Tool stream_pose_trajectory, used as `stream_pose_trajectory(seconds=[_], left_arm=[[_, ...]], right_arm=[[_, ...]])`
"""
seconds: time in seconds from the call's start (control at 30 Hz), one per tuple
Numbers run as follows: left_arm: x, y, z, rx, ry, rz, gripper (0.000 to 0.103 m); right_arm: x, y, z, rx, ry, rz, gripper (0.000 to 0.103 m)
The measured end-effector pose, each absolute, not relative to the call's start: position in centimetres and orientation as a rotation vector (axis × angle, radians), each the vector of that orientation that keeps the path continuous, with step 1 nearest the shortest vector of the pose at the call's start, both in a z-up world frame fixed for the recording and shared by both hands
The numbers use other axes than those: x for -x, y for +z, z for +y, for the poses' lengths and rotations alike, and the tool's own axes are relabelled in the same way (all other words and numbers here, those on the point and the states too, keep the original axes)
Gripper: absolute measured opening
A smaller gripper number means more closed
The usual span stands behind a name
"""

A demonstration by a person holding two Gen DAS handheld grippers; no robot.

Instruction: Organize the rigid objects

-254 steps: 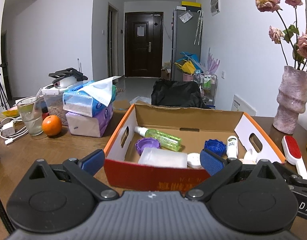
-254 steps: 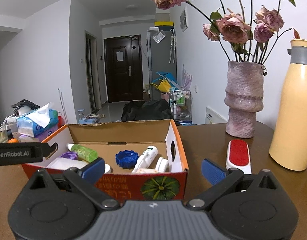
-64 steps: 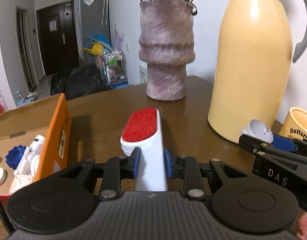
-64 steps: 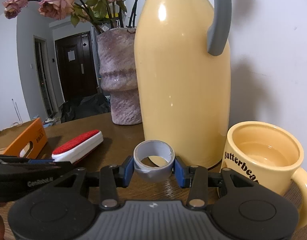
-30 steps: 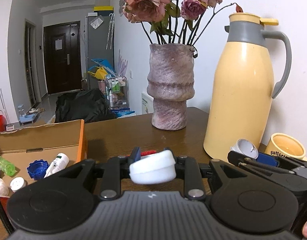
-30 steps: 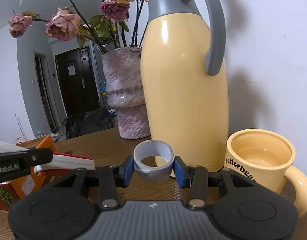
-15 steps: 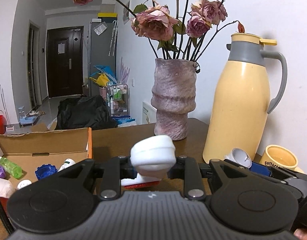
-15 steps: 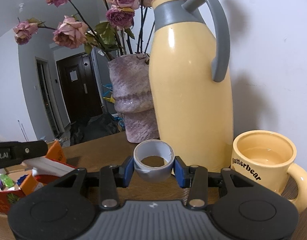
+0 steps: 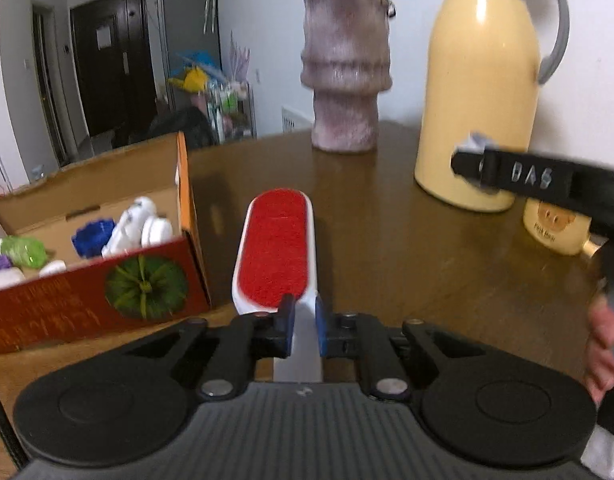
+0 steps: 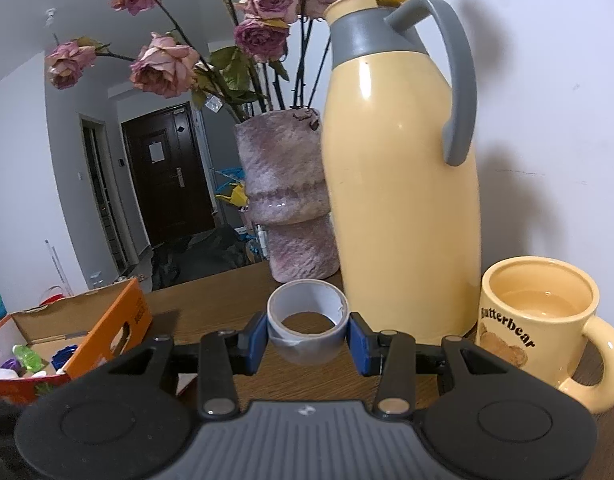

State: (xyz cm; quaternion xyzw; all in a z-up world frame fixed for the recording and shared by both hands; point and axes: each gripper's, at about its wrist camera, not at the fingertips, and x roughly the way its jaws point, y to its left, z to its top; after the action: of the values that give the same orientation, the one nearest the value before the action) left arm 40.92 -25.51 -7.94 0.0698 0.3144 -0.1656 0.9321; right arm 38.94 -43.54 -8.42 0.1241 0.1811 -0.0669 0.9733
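Left wrist view. The left gripper (image 9: pixel 304 326) has its jaws closed narrowly on the white handle of the red-faced white plastic lint brush (image 9: pixel 276 255), gripped at the neck so the long head projects forward, red face up, at frame centre. The open orange-and-red cardboard box (image 9: pixel 155 284), holding caps and bottles, lies just beside it at lower left, the likely destination. Half a second earlier the brush's handle end faced the camera with the head tipped below; now it lies flat along the view and the wooden table (image 9: pixel 427 264) fills more of the frame.

Right wrist view. The right gripper (image 10: pixel 307 338) has its jaws clamped across the grey roll of adhesive tape (image 10: pixel 307 330), hole upward, at lower centre. The hold is unchanged; the box (image 10: pixel 119 320) now shows more at lower left.
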Motion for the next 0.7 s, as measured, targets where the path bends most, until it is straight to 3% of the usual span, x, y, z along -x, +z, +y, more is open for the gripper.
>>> stream_pose_trajectory(seconds=[0.17, 0.2, 0.3, 0.33, 0.47, 0.7], left_arm=[[-41.0, -8.2, -25.6, -0.153, -0.341, 0.652, 0.013], [-41.2, -8.2, -25.6, -0.152, -0.336, 0.655, 0.019], [-41.9, -8.2, -25.6, -0.144, -0.318, 0.670, 0.065], [-42.2, -8.2, -25.6, -0.143, -0.307, 0.670, 0.068], [-43.4, -8.0, -25.8, -0.129, -0.295, 0.674, 0.078], [-45.5, -8.2, -26.8, -0.129, -0.284, 0.679, 0.078]], right_arm=[[-38.7, -8.3, -43.0, -0.245, -0.119, 0.365, 0.042], [-38.7, -8.3, -43.0, -0.245, -0.118, 0.367, 0.042], [-38.9, -8.3, -43.1, -0.252, -0.115, 0.376, 0.042], [-39.0, -8.4, -43.2, -0.252, -0.113, 0.380, 0.042], [-39.3, -8.4, -43.3, -0.255, -0.104, 0.390, 0.042], [-40.0, -8.8, -43.5, -0.268, -0.092, 0.417, 0.042]])
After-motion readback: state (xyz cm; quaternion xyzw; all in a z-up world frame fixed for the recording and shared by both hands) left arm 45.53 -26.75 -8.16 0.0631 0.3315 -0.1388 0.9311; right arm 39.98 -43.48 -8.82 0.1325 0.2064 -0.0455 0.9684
